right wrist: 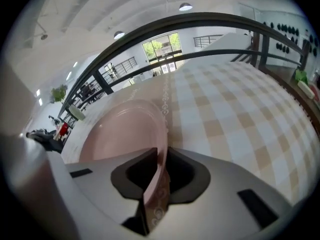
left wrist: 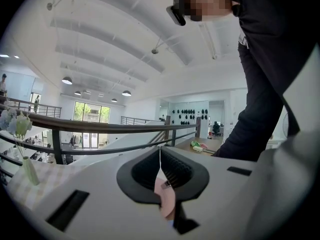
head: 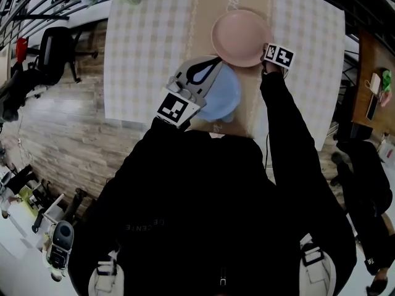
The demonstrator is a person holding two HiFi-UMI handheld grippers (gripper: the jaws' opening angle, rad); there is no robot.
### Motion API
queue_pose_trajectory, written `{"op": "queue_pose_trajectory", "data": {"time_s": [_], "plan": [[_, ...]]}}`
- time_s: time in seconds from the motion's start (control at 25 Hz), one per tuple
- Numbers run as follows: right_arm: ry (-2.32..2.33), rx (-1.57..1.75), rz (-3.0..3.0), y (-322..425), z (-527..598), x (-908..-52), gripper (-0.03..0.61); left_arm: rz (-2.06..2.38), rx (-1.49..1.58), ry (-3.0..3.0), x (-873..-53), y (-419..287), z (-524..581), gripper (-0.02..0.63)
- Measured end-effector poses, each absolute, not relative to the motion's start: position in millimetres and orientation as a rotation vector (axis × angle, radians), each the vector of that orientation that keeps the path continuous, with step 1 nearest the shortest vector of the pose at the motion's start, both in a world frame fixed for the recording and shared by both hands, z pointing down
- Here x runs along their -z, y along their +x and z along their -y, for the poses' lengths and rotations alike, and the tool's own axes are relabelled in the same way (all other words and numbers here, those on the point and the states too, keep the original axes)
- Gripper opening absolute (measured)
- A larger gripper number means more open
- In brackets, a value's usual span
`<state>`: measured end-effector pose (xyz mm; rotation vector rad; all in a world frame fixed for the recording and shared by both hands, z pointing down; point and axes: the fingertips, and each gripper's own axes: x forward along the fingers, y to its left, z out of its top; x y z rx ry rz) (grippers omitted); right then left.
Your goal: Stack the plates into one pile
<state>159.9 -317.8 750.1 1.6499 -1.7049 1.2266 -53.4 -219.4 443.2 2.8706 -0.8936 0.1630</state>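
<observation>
Head view: right tool [head: 266,52] grips pink plate [head: 237,37], upper centre; left tool [head: 210,65], seemingly clenched, over blue plate [head: 225,98].

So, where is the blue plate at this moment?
In the head view the blue plate lies mid-frame, partly under the left gripper, just below and left of the pink plate.

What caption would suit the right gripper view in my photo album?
The right gripper closed on the rim of a pink plate, with a checked tablecloth beyond.
</observation>
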Motion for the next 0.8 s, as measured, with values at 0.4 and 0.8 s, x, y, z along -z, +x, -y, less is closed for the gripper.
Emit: {"op": "queue_pose_trajectory", "data": {"time_s": [0.4, 0.8], "plan": [[1.767, -1.491, 1.768, 158.4, 316.6, -720.8, 0.02, 0.901, -0.139, 2.9, -424.6, -54.7, 205.1, 0.021], [1.82, -1.55, 1.815, 161.2, 309.0, -687.9, 0.025, 0.962, -0.099, 2.908, -413.4, -72.8, 187.7, 0.021]]}}
